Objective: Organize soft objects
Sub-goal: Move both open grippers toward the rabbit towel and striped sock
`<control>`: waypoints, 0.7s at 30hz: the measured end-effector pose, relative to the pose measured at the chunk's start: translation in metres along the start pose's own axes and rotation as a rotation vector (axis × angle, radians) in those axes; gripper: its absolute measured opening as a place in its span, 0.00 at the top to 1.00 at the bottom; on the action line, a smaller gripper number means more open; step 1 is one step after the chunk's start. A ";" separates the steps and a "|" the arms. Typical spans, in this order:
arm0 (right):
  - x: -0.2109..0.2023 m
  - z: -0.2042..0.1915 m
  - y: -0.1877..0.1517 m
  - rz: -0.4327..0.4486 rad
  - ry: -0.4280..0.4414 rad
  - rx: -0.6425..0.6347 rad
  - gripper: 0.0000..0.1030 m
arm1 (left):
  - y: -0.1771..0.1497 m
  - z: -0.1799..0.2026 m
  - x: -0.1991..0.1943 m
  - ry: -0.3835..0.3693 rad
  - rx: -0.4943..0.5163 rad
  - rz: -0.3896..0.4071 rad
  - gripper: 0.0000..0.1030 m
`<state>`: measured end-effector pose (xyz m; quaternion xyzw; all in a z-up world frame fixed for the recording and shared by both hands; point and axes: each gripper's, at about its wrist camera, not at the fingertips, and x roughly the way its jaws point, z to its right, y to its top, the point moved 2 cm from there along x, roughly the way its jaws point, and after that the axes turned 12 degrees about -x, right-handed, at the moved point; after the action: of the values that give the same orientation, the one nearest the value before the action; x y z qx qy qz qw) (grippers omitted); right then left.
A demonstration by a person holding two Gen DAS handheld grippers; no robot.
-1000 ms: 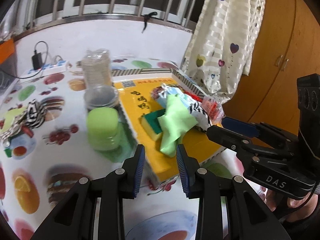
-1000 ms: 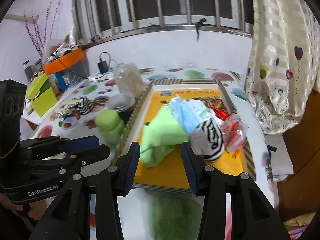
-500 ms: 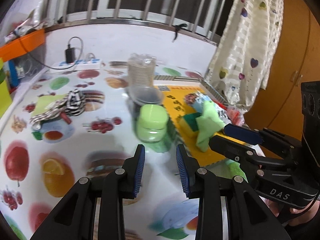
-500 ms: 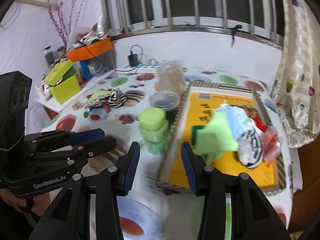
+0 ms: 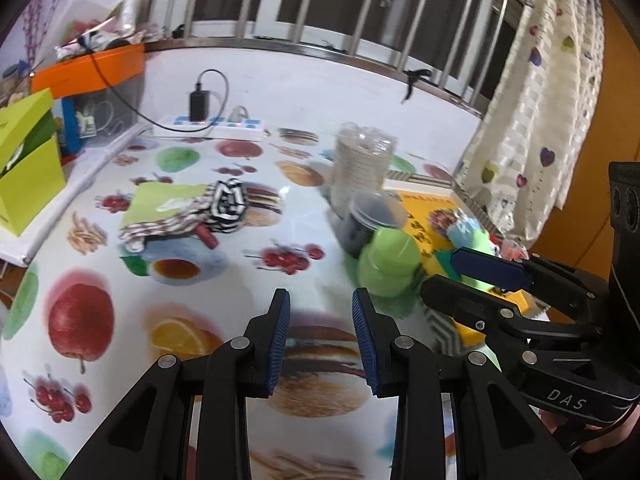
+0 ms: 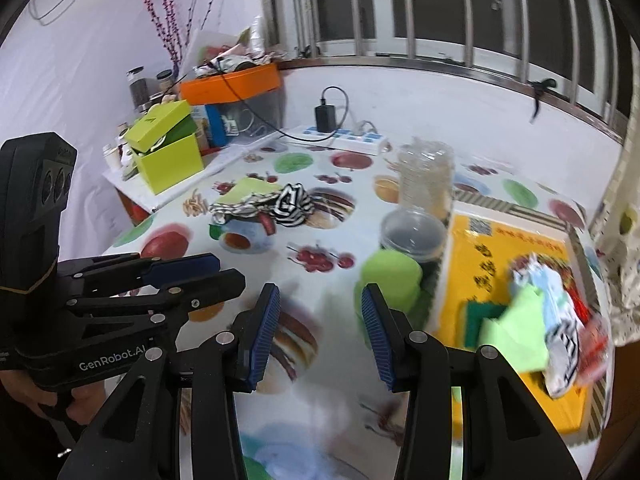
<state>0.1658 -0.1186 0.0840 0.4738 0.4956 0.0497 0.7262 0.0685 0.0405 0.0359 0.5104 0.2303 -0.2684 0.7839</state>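
Observation:
A black-and-white striped cloth (image 5: 224, 204) lies on a light green cloth (image 5: 160, 198) on the fruit-print table, at the far left; both show in the right wrist view, striped (image 6: 288, 204) and green (image 6: 248, 188). A yellow tray (image 6: 512, 248) at the right holds a pile of soft things: a green cloth (image 6: 516, 328), a blue cloth and a striped one (image 6: 564, 336). My left gripper (image 5: 320, 336) is open and empty over the table. My right gripper (image 6: 318, 328) is open and empty beside it, and shows in the left wrist view (image 5: 448, 268).
A green lidded jar (image 5: 390, 264), a dark tub with a clear lid (image 5: 370, 216) and a stack of clear cups (image 5: 362, 164) stand by the tray's left edge. A power strip (image 5: 212, 124), an orange box (image 6: 232, 82) and a green box (image 6: 168, 148) are at the back.
Both grippers have swung left, away from the tray pile and toward the striped cloth on the table. Both stay open and empty.

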 end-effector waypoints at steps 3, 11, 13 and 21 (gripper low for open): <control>0.009 -0.006 0.010 0.004 0.024 -0.013 0.57 | 0.007 -0.012 -0.002 0.018 -0.017 0.014 0.70; 0.034 -0.017 0.034 0.015 0.073 -0.012 0.57 | 0.025 -0.051 -0.003 0.082 -0.073 0.047 0.70; 0.041 -0.020 0.038 0.012 0.082 -0.008 0.57 | 0.028 -0.060 -0.002 0.096 -0.087 0.051 0.70; 0.071 -0.022 0.050 -0.012 0.094 0.024 0.57 | 0.044 -0.093 0.007 0.131 -0.122 0.058 0.61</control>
<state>0.2042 -0.0386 0.0722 0.4767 0.5326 0.0616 0.6966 0.0944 0.1398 0.0267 0.4846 0.2821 -0.1970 0.8042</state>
